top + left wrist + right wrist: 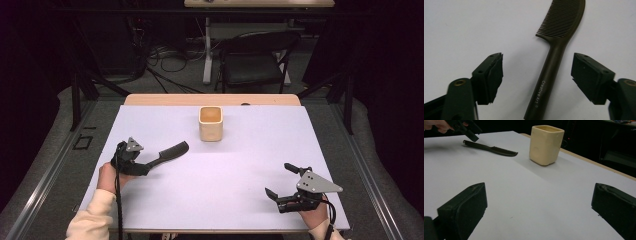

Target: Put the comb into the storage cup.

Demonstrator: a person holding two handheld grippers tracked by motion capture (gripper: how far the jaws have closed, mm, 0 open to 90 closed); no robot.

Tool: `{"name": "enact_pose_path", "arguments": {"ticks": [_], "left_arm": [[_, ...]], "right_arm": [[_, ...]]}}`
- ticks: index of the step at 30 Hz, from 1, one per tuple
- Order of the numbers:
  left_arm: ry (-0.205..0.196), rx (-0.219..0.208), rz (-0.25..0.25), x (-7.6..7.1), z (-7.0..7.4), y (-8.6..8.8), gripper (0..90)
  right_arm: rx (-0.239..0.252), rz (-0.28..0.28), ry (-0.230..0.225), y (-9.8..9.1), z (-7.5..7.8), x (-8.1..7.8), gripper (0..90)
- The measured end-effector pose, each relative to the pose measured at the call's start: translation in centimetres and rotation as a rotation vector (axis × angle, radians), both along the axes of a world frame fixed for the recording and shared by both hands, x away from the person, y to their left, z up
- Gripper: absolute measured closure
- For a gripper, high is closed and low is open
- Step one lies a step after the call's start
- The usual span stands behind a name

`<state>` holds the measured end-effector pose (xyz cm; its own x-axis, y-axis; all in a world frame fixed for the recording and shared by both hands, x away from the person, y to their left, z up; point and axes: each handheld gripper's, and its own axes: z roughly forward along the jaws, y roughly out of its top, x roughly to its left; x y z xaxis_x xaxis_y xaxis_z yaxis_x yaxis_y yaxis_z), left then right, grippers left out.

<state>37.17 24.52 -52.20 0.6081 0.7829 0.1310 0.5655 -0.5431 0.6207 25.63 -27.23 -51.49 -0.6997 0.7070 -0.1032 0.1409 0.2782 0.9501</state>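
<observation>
A black comb lies flat on the white table, left of centre, teeth end pointing toward the cup. My left gripper is open at the comb's handle end. In the left gripper view the comb's handle lies between the spread jaws of the left gripper, touching neither. A cream square cup stands upright, empty, at the back centre. My right gripper is open at the front right, holding nothing. The right gripper view shows this gripper facing the cup, the comb and the left gripper.
The table's wooden back edge runs just behind the cup. A black chair and floor cables lie beyond the table. Bare white surface spreads between the two grippers and in front of the cup.
</observation>
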Motion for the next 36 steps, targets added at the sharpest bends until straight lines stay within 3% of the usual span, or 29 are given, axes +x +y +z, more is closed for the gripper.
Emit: {"name": "enact_pose_path", "arguments": {"ticks": [5, 10, 17, 21, 24, 26, 27, 29, 30, 31, 36], "left_arm": [[0.023, 0.033, -0.031, 0.2, 0.3, -0.5, 16.7], [0.065, 0.108, -0.086, 0.3, 0.9, -1.5, 9.8], [0.103, 0.163, -0.136, 0.8, 1.6, -2.8, 0.0], [0.114, 0.183, -0.155, 1.0, 1.9, -3.2, 0.0], [0.135, 0.223, -0.17, 1.4, 1.8, -3.6, 0.0], [0.146, 0.239, -0.179, 1.6, 1.7, -3.8, 2.1], [0.159, 0.268, -0.191, 1.8, 1.6, -4.0, 4.0], [0.165, 0.273, -0.197, 1.9, 1.6, -4.2, 6.7], [0.164, 0.285, -0.198, 2.0, 1.6, -4.3, 9.4], [0.181, 0.306, -0.199, 2.3, 1.7, -4.5, 18.5], [0.238, 0.353, -0.209, 2.9, 1.5, -5.1, 28.8]], "right_arm": [[-0.008, -0.004, 0.011, 0.0, -0.1, 0.0, 0.0], [-0.008, 0.001, 0.016, 0.1, -0.1, 0.0, 0.0], [-0.004, 0.002, 0.017, 0.0, -0.1, 0.0, 0.0], [-0.006, 0.003, 0.02, 0.1, -0.2, 0.1, 0.0], [-0.006, 0.003, 0.021, 0.0, -0.1, 0.0, 0.0], [0.0, 0.003, 0.021, 0.0, -0.2, 0.1, 0.0], [-0.006, 0.002, 0.023, 0.0, -0.2, 0.1, 0.0], [-0.006, 0.004, 0.023, 0.0, -0.2, 0.1, 0.0], [-0.006, 0.005, 0.023, 0.0, -0.2, 0.1, 0.0], [-0.007, 0.004, 0.023, 0.1, -0.3, 0.1, 0.0], [-0.009, 0.006, 0.033, 0.1, -0.3, 0.1, 0.0]]}}
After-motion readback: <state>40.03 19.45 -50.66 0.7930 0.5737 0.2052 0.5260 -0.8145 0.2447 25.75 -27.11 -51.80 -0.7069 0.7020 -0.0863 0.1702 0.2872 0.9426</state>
